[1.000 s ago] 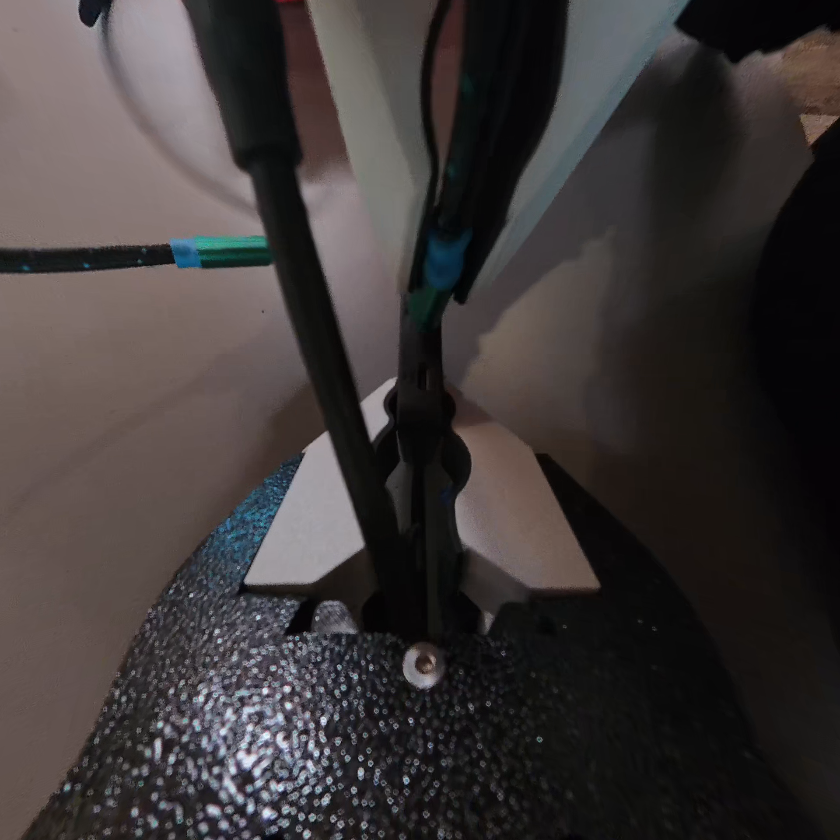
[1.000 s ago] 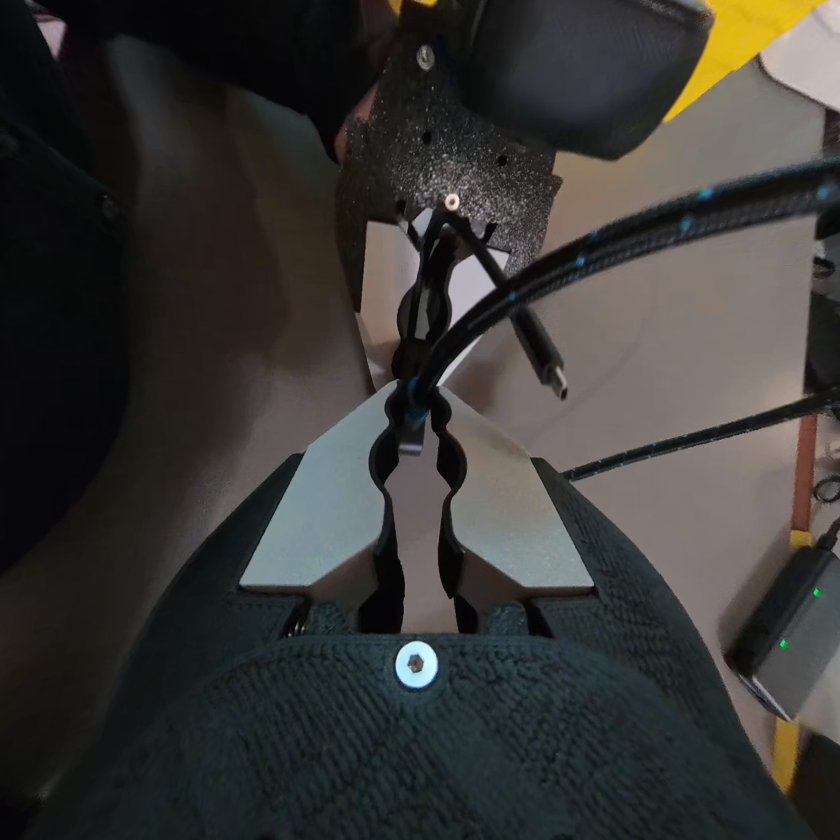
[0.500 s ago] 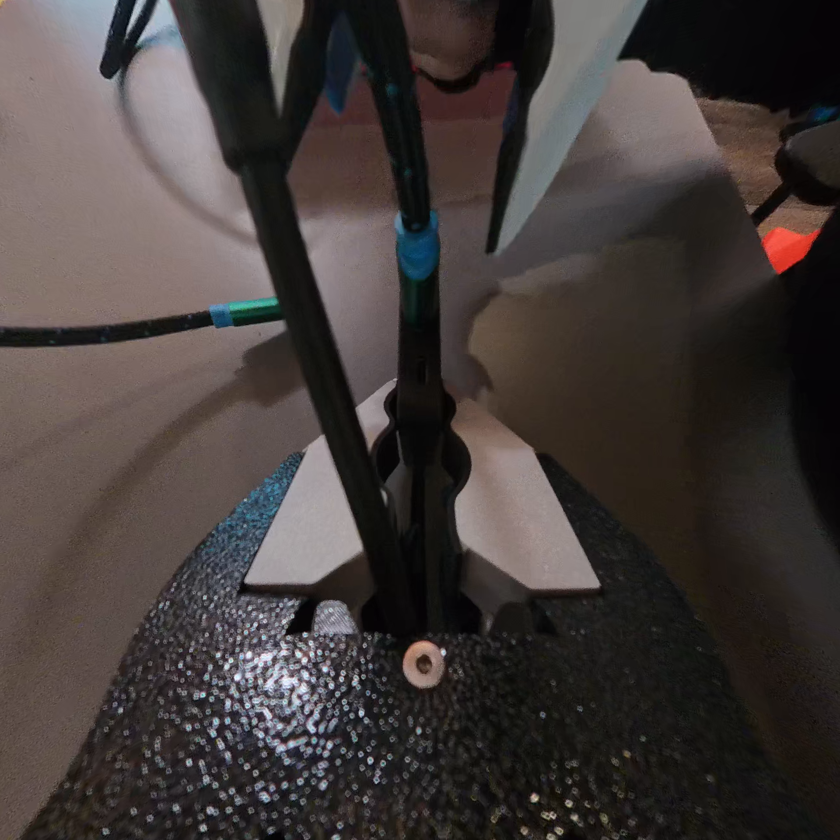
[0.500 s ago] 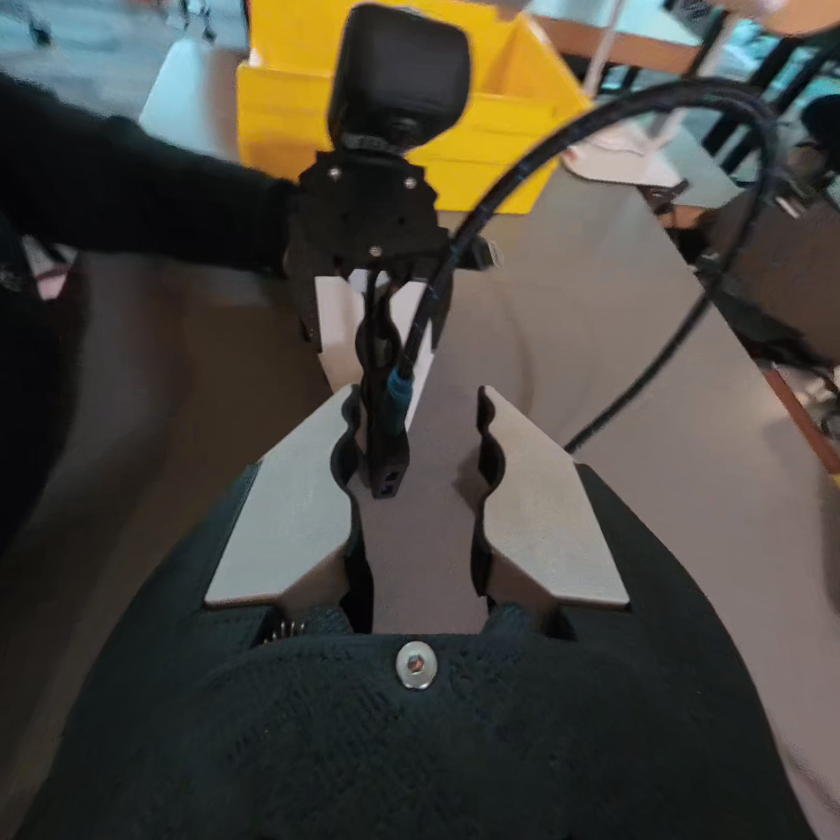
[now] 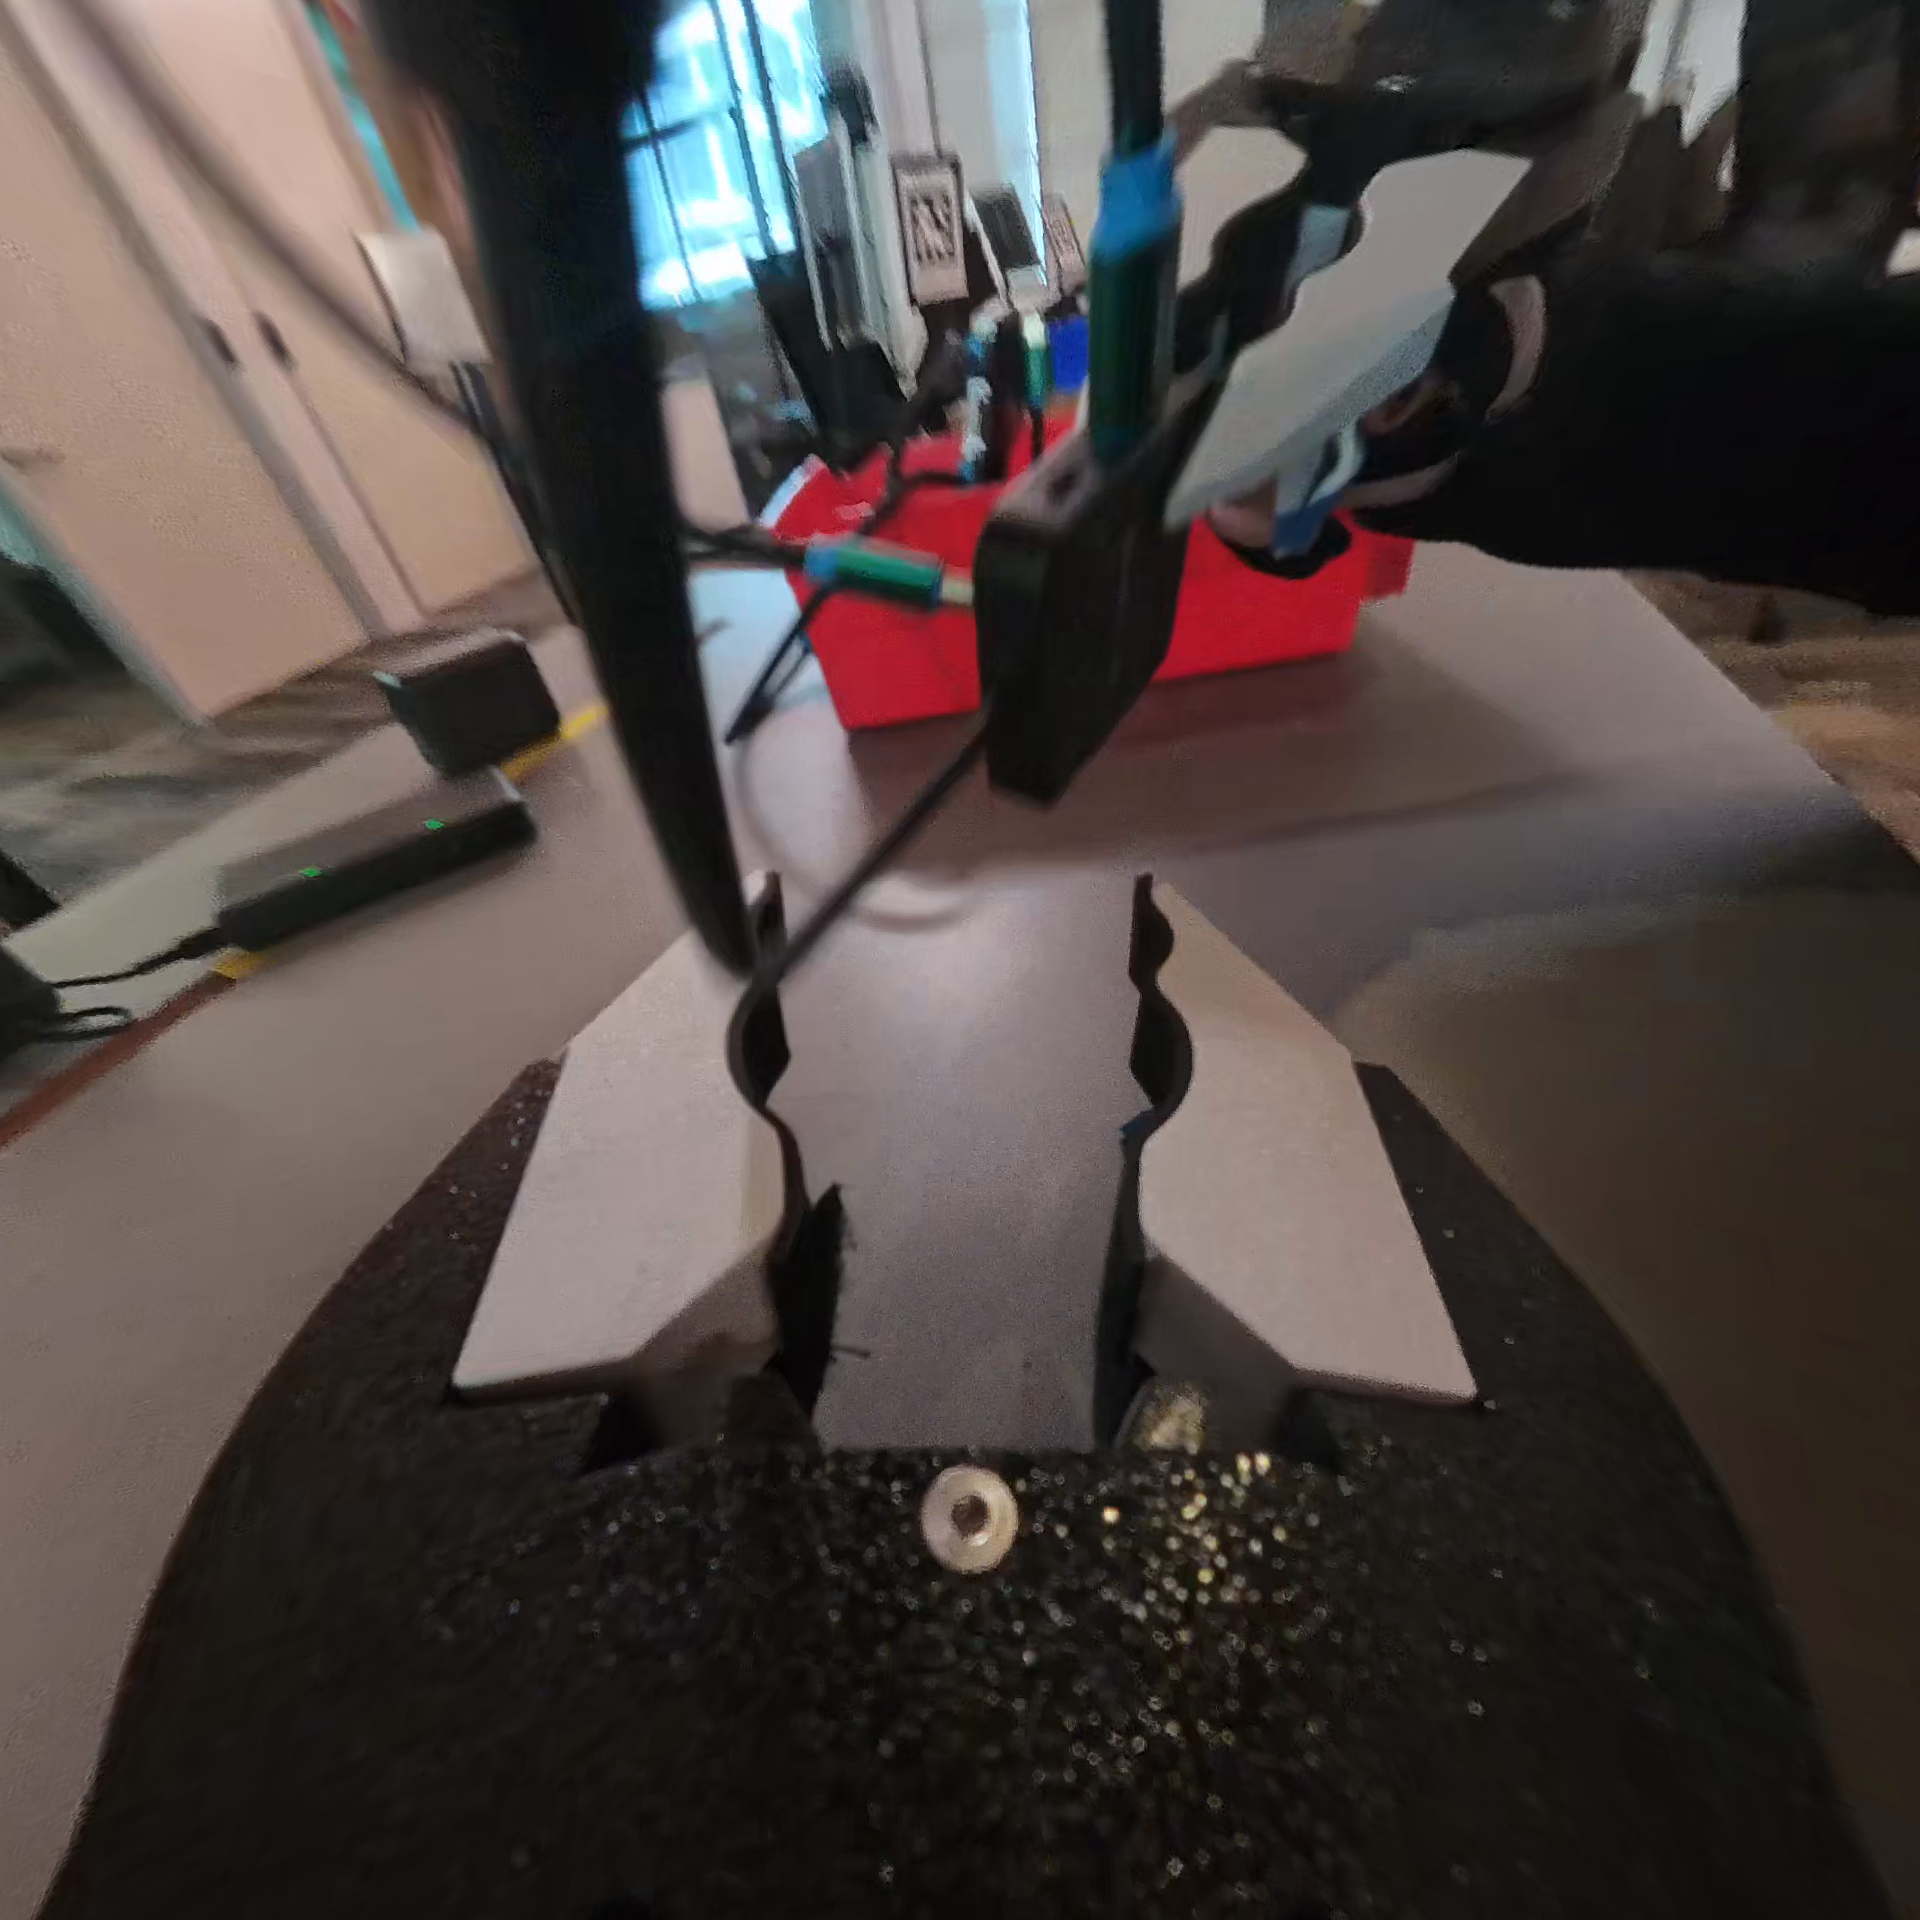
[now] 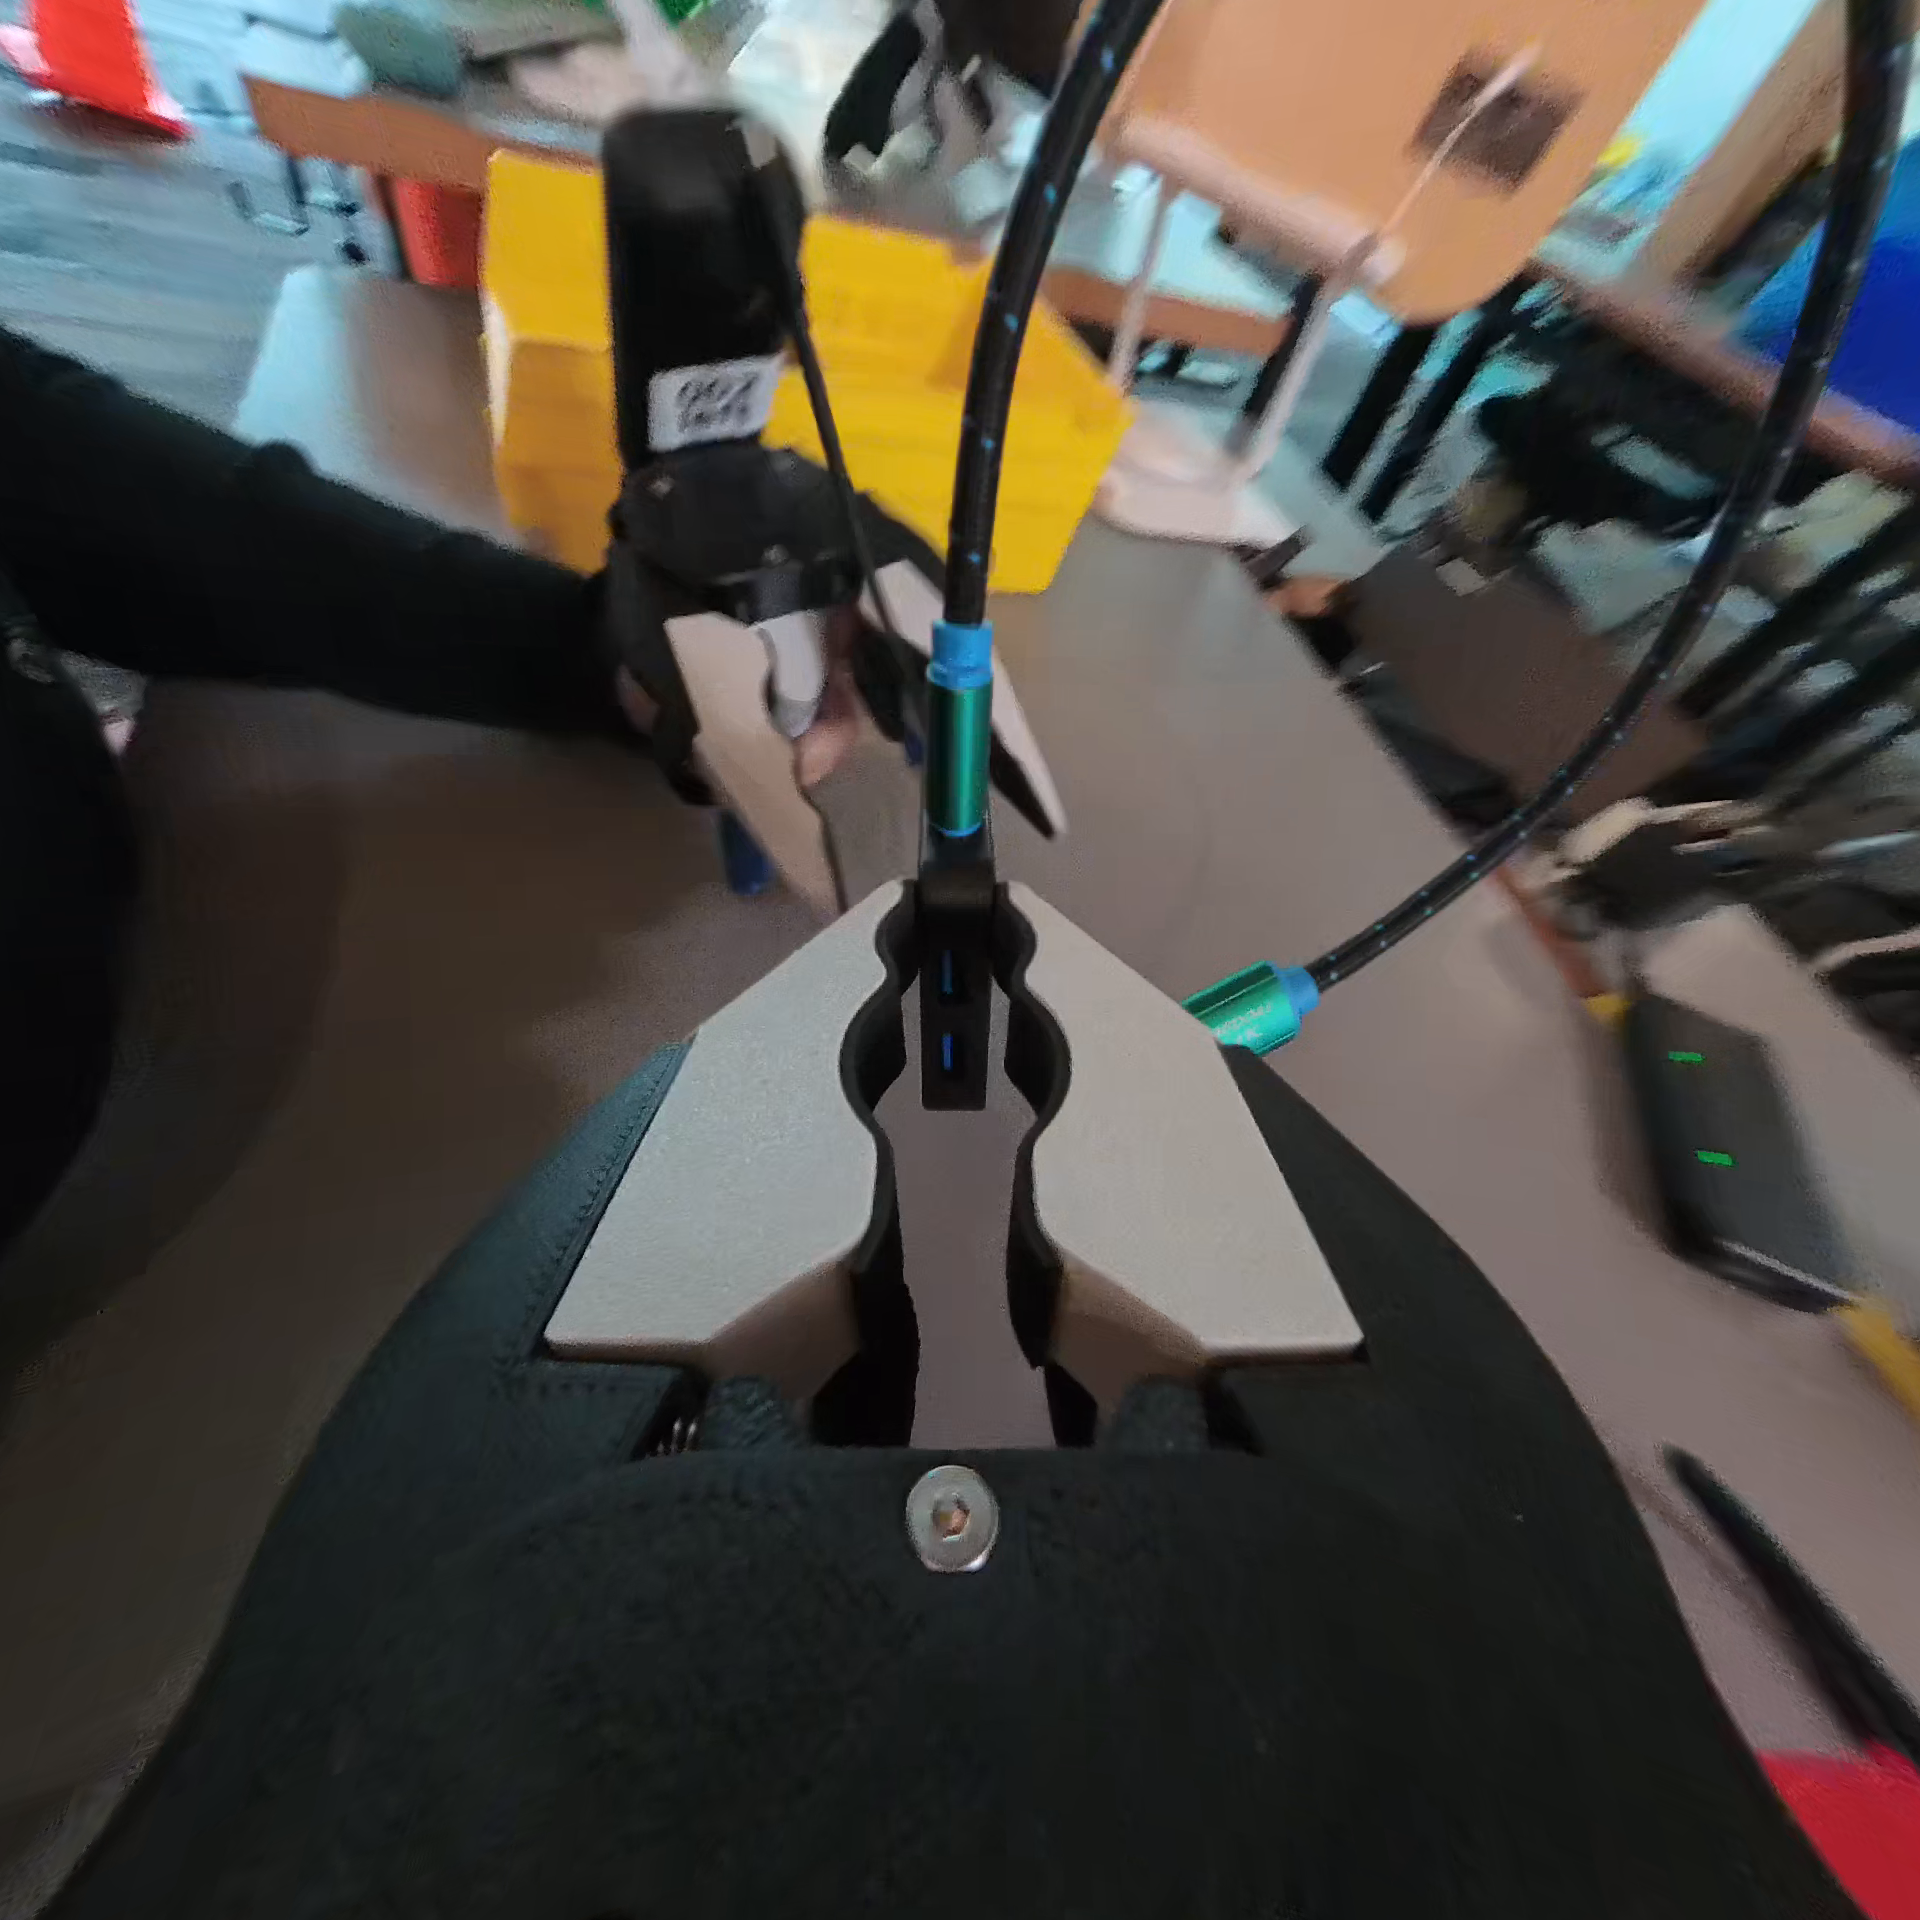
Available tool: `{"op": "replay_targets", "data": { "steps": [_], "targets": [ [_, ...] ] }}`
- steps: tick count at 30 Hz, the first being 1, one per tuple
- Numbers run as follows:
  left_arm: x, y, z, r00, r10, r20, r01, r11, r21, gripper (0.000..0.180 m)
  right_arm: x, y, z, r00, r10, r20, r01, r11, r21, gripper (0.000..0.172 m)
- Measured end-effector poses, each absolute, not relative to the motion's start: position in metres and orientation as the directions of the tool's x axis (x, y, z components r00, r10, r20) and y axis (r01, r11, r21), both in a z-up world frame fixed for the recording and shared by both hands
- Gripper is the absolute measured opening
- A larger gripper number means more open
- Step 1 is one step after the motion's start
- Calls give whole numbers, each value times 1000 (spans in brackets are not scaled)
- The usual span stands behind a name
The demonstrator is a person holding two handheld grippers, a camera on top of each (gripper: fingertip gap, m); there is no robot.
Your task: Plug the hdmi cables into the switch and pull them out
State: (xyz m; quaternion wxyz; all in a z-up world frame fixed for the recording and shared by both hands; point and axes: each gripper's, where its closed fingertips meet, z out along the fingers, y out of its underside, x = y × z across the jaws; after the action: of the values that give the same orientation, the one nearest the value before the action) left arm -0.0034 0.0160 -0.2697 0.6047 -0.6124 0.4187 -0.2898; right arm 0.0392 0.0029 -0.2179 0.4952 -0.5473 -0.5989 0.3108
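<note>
Half a second ago our left tool (image 5: pixel 951 935) was clamped on the black switch (image 6: pixel 954 1003) and our right tool (image 6: pixel 954 925) stood apart. Now the hold has swapped: the right tool's pads press both flanks of the switch, and the left tool stands wide apart with only bench (image 5: pixel 1558 831) between its fingers. We judge this a hand-over, leaving the left tool free for the next plug.

One braided HDMI cable (image 6: pixel 997 364) is seated in the switch's far end by its green plug (image 6: pixel 958 748). A second green plug (image 6: pixel 1247 1003) hangs loose just beside the right finger. A thick black lead (image 5: pixel 582 416) crosses the left finger, blurred.

We cannot make out the switch's ports. Beyond sit a red bin (image 5: pixel 1247 613), a yellow bin (image 6: pixel 935 395) and a black box with green lights (image 6: pixel 1725 1143).
</note>
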Motion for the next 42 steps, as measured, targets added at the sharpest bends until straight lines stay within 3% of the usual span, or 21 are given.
{"op": "replay_targets", "data": {
  "steps": [7, 15, 19, 22, 25, 28, 33, 39, 42],
  "targets": [
    [-26, 26, -247, 586, -801, -127, -25, 139, -990, 71, 133, 48, -120, 466, 800, 378, 221, 308, -925, 12],
    [-27, 31, -251, 609, -783, -125, -46, 122, -991, 66, 242, 117, -122, 616, 546, 568, 562, 201, -802, 12],
    [-29, 32, -251, 620, -775, -120, -44, 118, -992, 63, 283, 145, -128, 475, 501, 723, 798, 100, -594, 12],
    [-31, 33, -249, 625, -774, -105, -26, 114, -993, 61, 315, 164, -134, 215, 543, 812, 965, 10, -263, 12],
    [-34, 35, -248, 629, -773, -85, -7, 103, -995, 60, 339, 177, -146, -34, 683, 730, 998, -19, 64, 12],
    [-35, 36, -248, 630, -773, -73, 3, 96, -995, 59, 345, 187, -167, -179, 809, 560, 966, 36, 256, 11],
    [-34, 35, -249, 627, -775, -81, -7, 98, -995, 57, 346, 207, -213, -208, 921, 329, 921, 71, 383, 12],
    [-30, 33, -250, 610, -788, -90, -20, 99, -995, 58, 352, 224, -260, 5, 977, 212, 902, -95, 420, 13],
    [-29, 30, -250, 589, -804, -81, -9, 94, -996, 65, 350, 236, -252, 86, 948, 306, 906, -202, 372, 39]
  ]
}}
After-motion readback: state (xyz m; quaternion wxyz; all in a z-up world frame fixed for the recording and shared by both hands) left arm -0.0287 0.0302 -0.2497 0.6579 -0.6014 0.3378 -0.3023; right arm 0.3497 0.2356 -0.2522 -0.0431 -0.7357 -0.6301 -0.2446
